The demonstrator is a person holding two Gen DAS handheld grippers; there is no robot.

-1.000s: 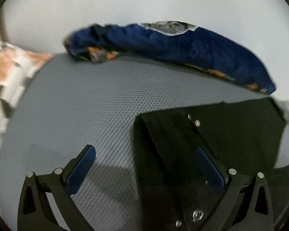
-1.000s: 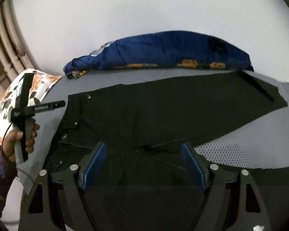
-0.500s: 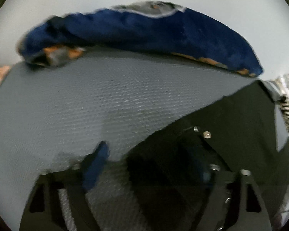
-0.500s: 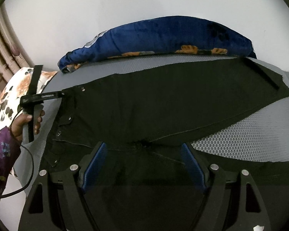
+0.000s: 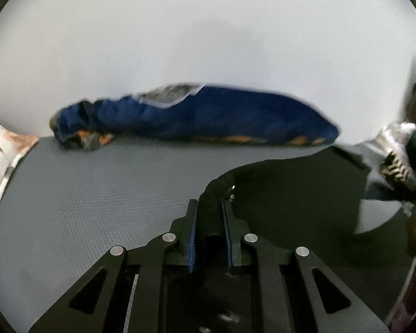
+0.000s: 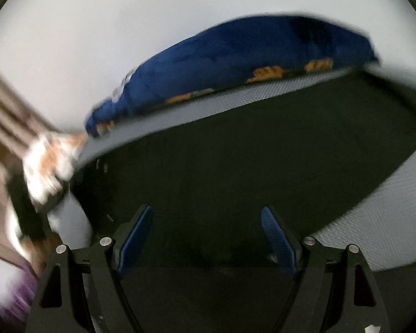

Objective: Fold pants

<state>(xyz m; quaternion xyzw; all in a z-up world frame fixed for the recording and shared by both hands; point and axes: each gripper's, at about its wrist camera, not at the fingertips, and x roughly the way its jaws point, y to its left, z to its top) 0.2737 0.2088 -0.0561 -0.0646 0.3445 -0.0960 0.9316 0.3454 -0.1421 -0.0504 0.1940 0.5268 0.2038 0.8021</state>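
Left tongs (image 5: 209, 216), wide a second ago, closing on waistband corner of black fabric pants (image 5: 291, 191), lifting it off grey mesh bed (image 5: 97, 194). Right tongs (image 6: 206, 233) wide, empty, above pants. Fold starting.

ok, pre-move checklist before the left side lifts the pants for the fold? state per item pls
1. Left gripper has fabric: ok. Its jaws are closing, with the bunched waistband edge of the black pants between the pads.
2. Grip is secure: cannot tell. Only a narrow bunch of cloth is pinched.
3. Right gripper has fabric: not ok. Its jaws stand wide open above the pants.
4. Pants lie flat: ok in the right wrist view, which shows them spread on the grey mat.
5. Fold path: cannot tell. The blue blanket lies along the far edge of the mat, and both views are blurred.
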